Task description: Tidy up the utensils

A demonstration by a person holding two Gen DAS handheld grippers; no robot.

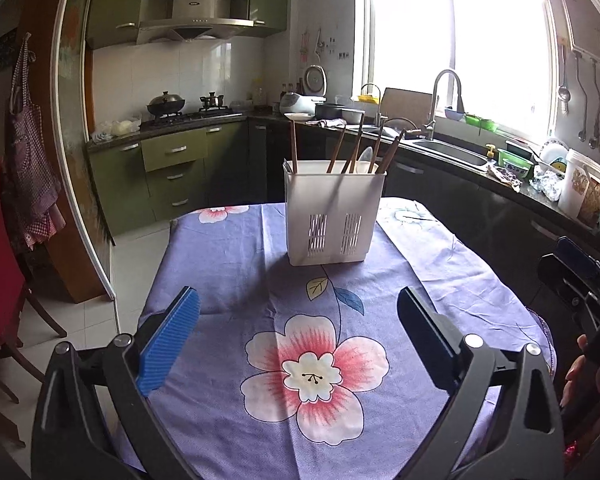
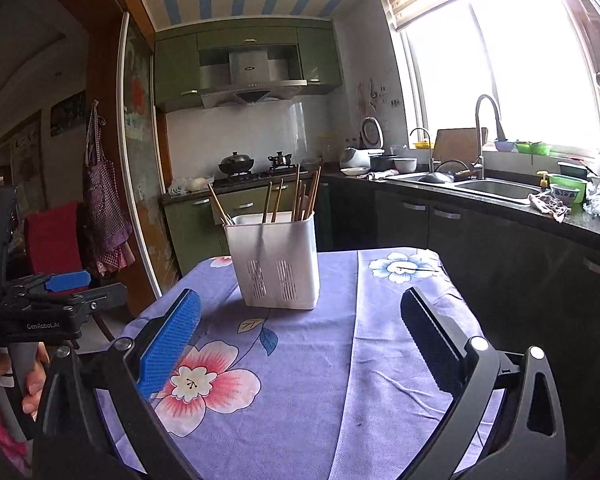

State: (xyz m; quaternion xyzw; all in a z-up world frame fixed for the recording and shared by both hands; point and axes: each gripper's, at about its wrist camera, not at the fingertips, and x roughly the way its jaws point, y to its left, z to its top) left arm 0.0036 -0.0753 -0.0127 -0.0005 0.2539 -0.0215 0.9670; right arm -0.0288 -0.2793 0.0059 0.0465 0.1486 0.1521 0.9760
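Observation:
A white slotted utensil holder [image 1: 334,216] [image 2: 275,258] stands upright toward the far end of a table under a purple floral cloth [image 1: 228,248] [image 2: 380,360]. Several wooden chopsticks [image 1: 350,148] [image 2: 298,194] stick out of its top, and a pale spoon [image 1: 365,158] shows among them. My left gripper [image 1: 298,304] hovers open over the near half of the cloth, nothing between its blue-padded fingers. My right gripper [image 2: 300,312] is also open and empty, short of the holder. Each gripper shows at the other view's edge, the left one [image 2: 66,280] held by a hand [image 2: 32,384].
Beyond the table runs an L-shaped kitchen counter with a sink [image 1: 448,156], a tall faucet [image 2: 484,132], bowls and a rice cooker [image 1: 300,102]. A stove with a wok [image 1: 166,104] stands at the back. A red chair [image 1: 0,276] and a hanging apron [image 2: 102,200] are left.

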